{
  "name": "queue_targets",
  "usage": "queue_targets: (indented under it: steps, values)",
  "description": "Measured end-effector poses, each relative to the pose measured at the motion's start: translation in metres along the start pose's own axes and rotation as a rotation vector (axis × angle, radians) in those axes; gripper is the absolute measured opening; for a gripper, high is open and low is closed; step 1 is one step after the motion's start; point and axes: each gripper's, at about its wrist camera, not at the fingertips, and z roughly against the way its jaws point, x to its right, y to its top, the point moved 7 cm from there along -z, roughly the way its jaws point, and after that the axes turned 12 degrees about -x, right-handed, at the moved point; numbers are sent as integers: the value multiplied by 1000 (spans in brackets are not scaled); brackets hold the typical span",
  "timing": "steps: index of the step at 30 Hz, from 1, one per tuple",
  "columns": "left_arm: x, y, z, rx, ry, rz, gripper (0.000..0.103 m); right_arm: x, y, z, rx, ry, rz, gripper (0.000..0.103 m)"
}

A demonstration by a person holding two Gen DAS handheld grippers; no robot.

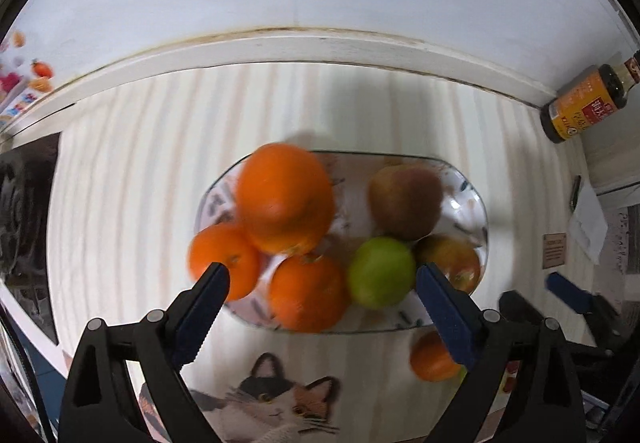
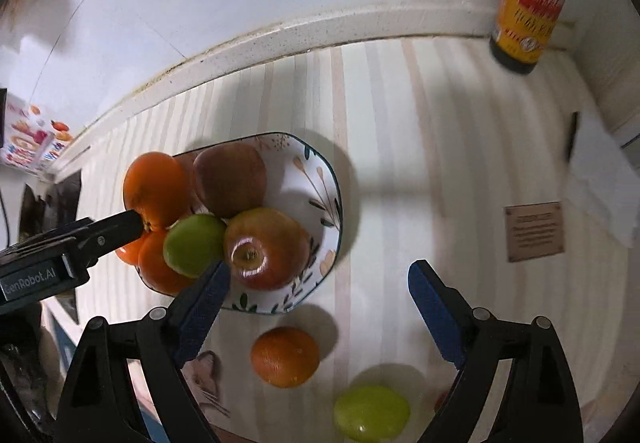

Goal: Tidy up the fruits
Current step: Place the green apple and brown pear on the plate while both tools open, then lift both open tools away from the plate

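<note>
Two fruits are lying loose on the surface point(image 2: 400, 163), outside the plate point(image 2: 332, 203): an orange point(image 2: 285, 356) and a green fruit point(image 2: 372, 417). Both are sitting just ahead of the right tongs point(image 2: 319, 275), whose blue fingers are spread wide with nothing between them, the orange slightly left of centre and the green fruit closer in. The left tongs point(image 1: 323, 277) are hovering over the plate's near rim, also spread and empty, with the orange off to their right. The right hand looks the nearer one for either pick. Being round, the orange is offering no preferred grip axis.
</note>
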Motion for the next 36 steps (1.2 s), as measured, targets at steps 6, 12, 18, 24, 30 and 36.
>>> queue_targets:
  steps: [6,12,18,24,30,36]
  values:
    - [-18,-32,18,66,34,17,96,-20,-22,19,32,-82,40,93]
    - [-29,-63,42,130,37,24,95,-37,-46,48,70,-94,60,93]
    - [-33,-91,75,192,16,23,95,-57,-71,86,129,-100,84,93]
    - [-33,-117,113,258,16,-3,95,-70,-93,124,183,-87,82,93]
    - [-35,-137,139,297,5,-17,95,-82,-114,156,226,-89,100,93]
    - [-39,-156,158,322,-17,-11,95,-92,-135,184,265,-73,118,93]
